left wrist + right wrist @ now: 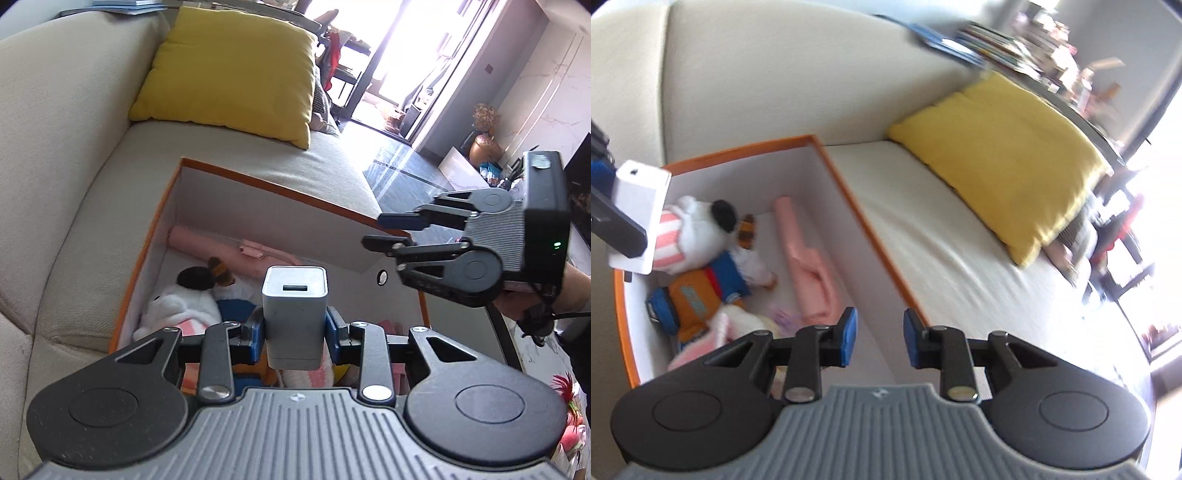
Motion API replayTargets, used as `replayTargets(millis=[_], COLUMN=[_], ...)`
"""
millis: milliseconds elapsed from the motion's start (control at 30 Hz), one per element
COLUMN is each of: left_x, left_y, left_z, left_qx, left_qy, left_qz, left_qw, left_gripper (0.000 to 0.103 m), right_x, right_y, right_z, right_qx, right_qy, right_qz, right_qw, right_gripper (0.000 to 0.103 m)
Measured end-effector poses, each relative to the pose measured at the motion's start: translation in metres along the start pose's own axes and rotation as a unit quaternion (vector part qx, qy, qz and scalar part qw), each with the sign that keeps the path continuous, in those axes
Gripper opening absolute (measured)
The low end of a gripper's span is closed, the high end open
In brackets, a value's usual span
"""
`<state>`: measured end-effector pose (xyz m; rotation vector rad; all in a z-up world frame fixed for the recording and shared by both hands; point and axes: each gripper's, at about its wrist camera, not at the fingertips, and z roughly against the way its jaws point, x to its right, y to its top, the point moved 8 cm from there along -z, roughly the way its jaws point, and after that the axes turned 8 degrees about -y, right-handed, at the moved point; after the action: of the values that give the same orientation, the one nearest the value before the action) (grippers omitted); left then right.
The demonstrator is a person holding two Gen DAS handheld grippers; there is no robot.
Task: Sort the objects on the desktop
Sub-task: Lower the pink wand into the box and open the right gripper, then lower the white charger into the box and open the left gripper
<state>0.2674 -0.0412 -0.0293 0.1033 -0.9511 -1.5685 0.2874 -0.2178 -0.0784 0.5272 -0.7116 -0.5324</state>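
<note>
left gripper (295, 334) grips white charger (294, 314) | no legible writing | right gripper (879, 338) empty

A: What is gripped by the left tongs (295, 334)?
B: A white charger (294, 314) is clamped upright, above the orange-edged box (280, 184).
A: And the right tongs (384, 232)?
B: Held apart, nothing between.
</note>
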Motion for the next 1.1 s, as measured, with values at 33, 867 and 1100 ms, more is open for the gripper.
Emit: replayTargets(millis=[33, 867, 1100], left_x=[0.003, 0.048, 0.046], left_y=[0.002, 0.009, 0.003], left_z=[-0.005, -0.154, -0.189], left_qx=[-0.002, -0.123, -0.15], left_qy=[-0.001, -0.053, -0.05], left_qz=[-0.003, -0.032, -0.021], left_qw=[1.0, 0.9905, 0.9871], left_gripper=[0.037, 0.037, 0.037], right_x=[0.01, 0.07, 0.07], right_y=[-0.004, -0.121, -0.128], right_z=[-0.001, -0.006, -0.01], right_qx=[-0.001, -0.085, -0.093], right_qy=[-0.008, -0.084, -0.075], right_qz=[-0.012, -0.184, -0.197], right_qw=[1.0, 0.976, 0.973], right_gripper=[0.029, 0.029, 0.029])
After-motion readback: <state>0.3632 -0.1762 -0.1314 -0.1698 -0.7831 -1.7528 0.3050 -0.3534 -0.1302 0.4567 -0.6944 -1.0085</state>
